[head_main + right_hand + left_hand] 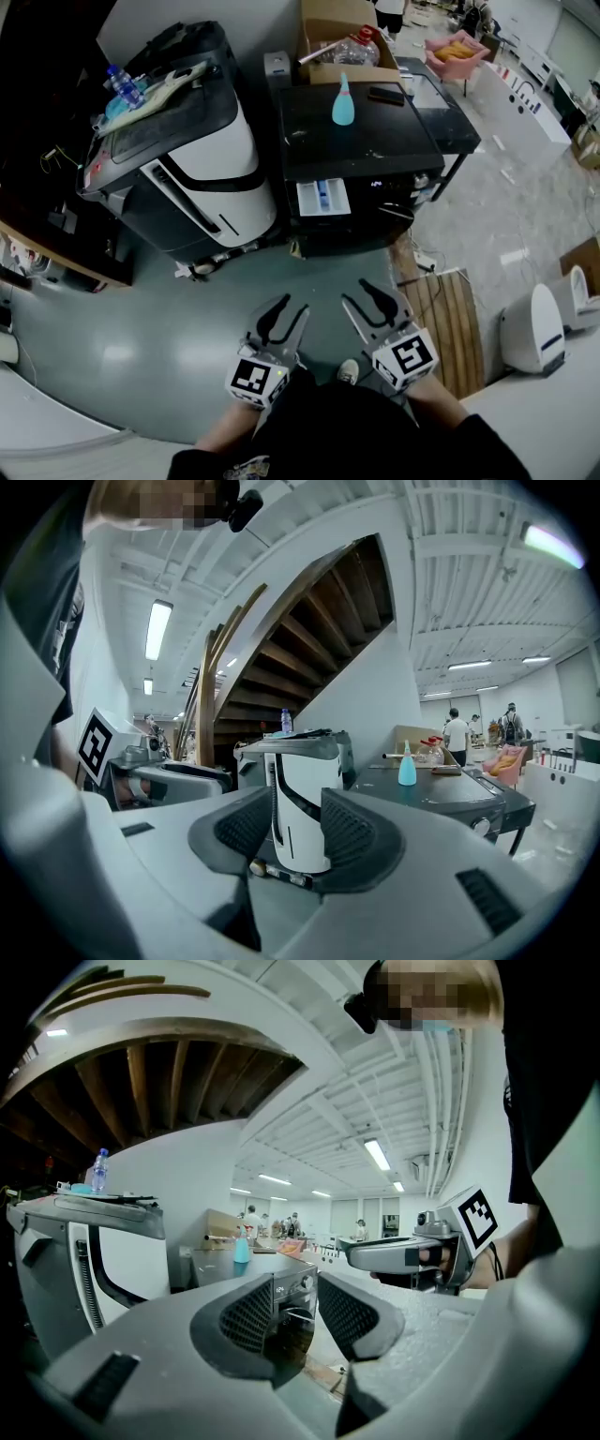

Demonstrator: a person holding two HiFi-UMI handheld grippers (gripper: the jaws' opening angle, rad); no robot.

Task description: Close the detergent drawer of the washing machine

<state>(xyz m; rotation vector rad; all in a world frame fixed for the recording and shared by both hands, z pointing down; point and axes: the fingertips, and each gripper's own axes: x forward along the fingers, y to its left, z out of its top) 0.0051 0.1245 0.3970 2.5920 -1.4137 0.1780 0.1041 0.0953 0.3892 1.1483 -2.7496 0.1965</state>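
The black washing machine [361, 141] stands ahead of me on the grey floor. Its white detergent drawer [322, 198] sticks out of the front at the upper left, showing a blue insert. On the lid stands a light blue bottle [343, 101]. My left gripper [289, 314] and right gripper [367, 298] hover side by side well short of the machine, both open with nothing between the jaws. In the left gripper view the left gripper [295, 1302] frames the washer's front [286, 1288]. In the right gripper view the right gripper [298, 827] faces the white-and-black appliance [298, 799].
A large white-and-black appliance [202, 164] stands left of the washer, with a water bottle [122, 84] on top. A cardboard box [342, 37] sits behind the washer and a phone [386, 94] on its lid. A wooden pallet [455, 319] lies on the floor at right.
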